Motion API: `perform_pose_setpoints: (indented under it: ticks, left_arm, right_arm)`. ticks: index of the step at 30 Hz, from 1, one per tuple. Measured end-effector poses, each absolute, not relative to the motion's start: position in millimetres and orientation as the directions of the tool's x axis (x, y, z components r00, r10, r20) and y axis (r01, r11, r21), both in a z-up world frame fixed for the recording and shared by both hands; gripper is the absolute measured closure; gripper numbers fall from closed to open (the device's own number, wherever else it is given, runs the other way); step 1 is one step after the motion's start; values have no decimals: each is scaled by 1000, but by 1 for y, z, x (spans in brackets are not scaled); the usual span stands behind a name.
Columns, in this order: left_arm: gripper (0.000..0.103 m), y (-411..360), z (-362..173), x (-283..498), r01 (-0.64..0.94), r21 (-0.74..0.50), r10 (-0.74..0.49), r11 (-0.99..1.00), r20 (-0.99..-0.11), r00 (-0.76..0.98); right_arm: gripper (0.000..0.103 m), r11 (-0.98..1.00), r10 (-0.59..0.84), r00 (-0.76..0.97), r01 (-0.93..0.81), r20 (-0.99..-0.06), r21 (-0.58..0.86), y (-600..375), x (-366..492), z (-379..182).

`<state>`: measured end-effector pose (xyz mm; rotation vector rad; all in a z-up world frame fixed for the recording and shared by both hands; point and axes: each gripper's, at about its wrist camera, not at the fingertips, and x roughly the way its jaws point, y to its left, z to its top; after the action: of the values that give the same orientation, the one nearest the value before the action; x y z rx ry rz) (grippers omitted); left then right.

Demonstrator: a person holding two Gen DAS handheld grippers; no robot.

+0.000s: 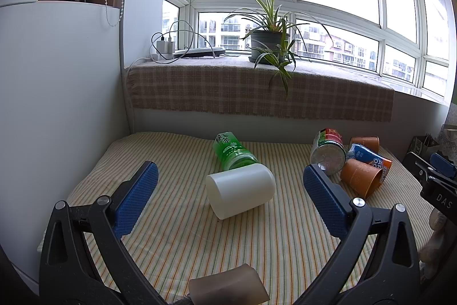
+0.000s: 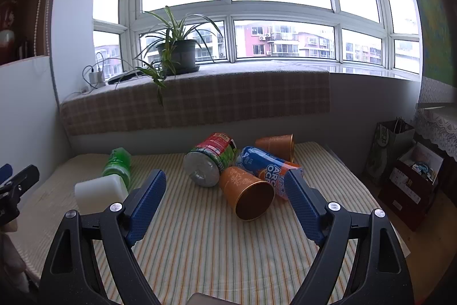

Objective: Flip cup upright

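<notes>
White cup [image 1: 240, 188] on its side, seemingly touching green bottle [image 1: 232, 152].

The striped cloth [image 1: 177, 233] lies bare in front of the white plastic cup on its side [image 1: 240, 190]. Behind, the green bottle [image 1: 232, 152] touches it. To the right, the near orange cup [image 2: 247, 192] crowds against the red-green jar [image 2: 210, 159] and the blue pouch [image 2: 265, 165].

On the striped cloth-covered table [image 1: 177, 233], the white plastic cup [image 1: 240, 190] lies on its side at the left, touching the green plastic bottle [image 1: 232, 152] behind it. To the right lies a cluster: the red-and-green labelled jar [image 2: 211, 159], the near orange metal cup [image 2: 247, 192] before it, the blue-and-orange pouch [image 2: 267, 165] beside them, and the far orange metal cup [image 2: 277, 146] behind.
</notes>
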<state>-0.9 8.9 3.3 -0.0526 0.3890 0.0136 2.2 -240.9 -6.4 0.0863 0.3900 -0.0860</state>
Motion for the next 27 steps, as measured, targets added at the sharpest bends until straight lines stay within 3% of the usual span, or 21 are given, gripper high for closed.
perform_pose_setpoints:
  ticks: [27]
  left_arm:
    - [0,2,8,-2,-19,-37,4,999,-374,928]
  right_arm:
    - [18,992,-64,920,101,-386,76,-245,2,-9]
